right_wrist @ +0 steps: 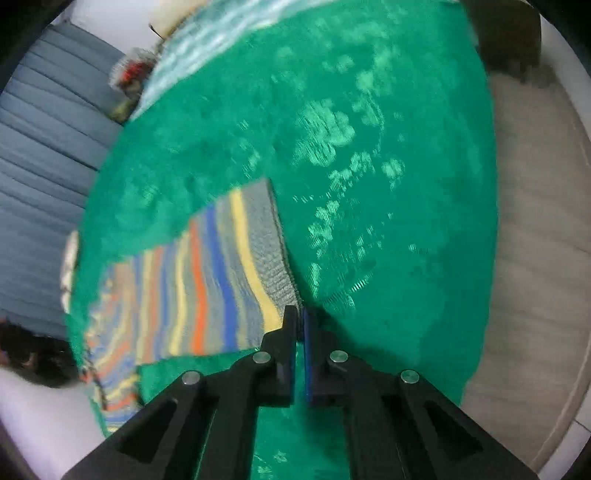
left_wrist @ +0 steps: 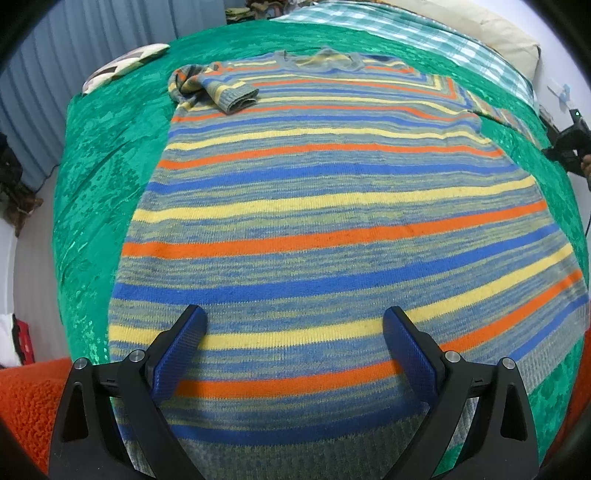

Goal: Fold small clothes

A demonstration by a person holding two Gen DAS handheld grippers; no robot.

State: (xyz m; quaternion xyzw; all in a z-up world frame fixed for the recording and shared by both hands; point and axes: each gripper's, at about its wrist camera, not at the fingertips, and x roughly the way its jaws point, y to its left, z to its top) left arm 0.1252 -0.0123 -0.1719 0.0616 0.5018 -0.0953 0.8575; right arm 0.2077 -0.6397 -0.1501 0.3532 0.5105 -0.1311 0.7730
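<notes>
Sweater (left_wrist: 332, 206) lies flat beneath left tool (left_wrist: 293, 325), its jaws spread.

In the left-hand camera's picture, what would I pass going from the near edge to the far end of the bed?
Left gripper → striped sweater's ribbed hem → its folded-in sleeve → its neckline → checked cloth.

The sweater (left_wrist: 332, 206) lies flat on the bedcover (left_wrist: 96, 177), one sleeve (left_wrist: 214, 88) apparently folded inward.
</notes>
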